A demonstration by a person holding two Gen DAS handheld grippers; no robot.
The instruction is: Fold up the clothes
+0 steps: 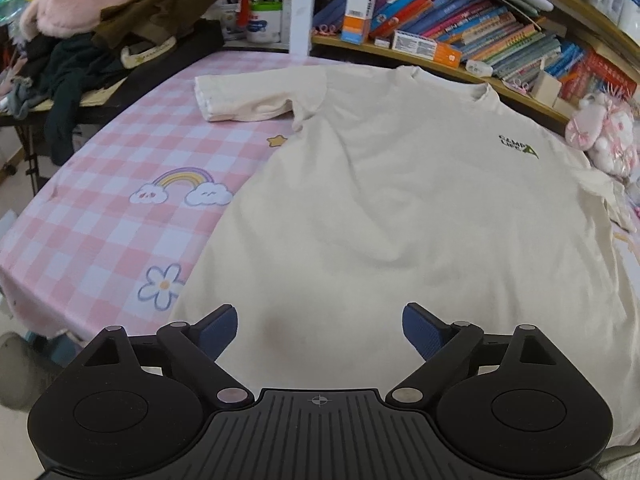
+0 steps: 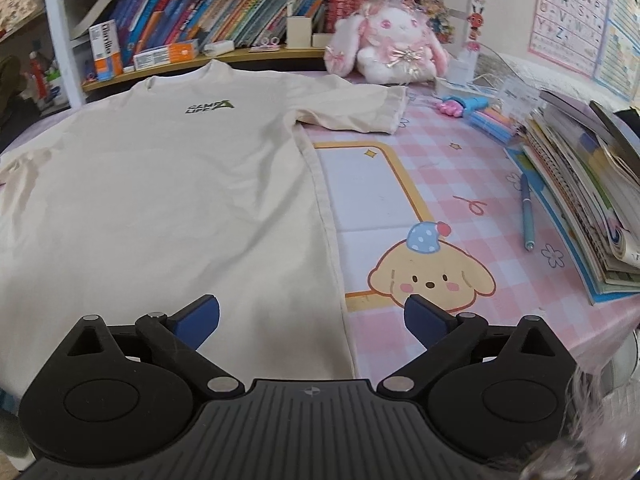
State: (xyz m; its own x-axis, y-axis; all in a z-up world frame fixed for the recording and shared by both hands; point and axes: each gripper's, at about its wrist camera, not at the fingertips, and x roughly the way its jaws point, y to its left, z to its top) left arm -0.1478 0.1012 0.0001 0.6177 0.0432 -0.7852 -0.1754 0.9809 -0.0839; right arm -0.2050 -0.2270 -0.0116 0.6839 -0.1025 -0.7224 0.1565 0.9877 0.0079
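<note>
A cream T-shirt (image 1: pixel 400 200) with a small green chest logo (image 1: pixel 518 147) lies flat, front up, on the pink checked tablecloth (image 1: pixel 100 208), its collar toward the bookshelf. In the left wrist view one sleeve (image 1: pixel 256 96) stretches out to the left. My left gripper (image 1: pixel 318 332) hovers open over the shirt's lower hem area, nothing between its blue pads. In the right wrist view the same shirt (image 2: pixel 160 200) fills the left half, with its other sleeve (image 2: pixel 360 108) spread to the right. My right gripper (image 2: pixel 312 322) is open above the shirt's lower right side seam, holding nothing.
A heap of dark clothes (image 1: pixel 120 40) sits at the table's far left. Behind the collar runs a bookshelf (image 1: pixel 460 32). A pink plush rabbit (image 2: pixel 392 44), a stack of books (image 2: pixel 580 200) and a blue pen (image 2: pixel 527 212) occupy the right side.
</note>
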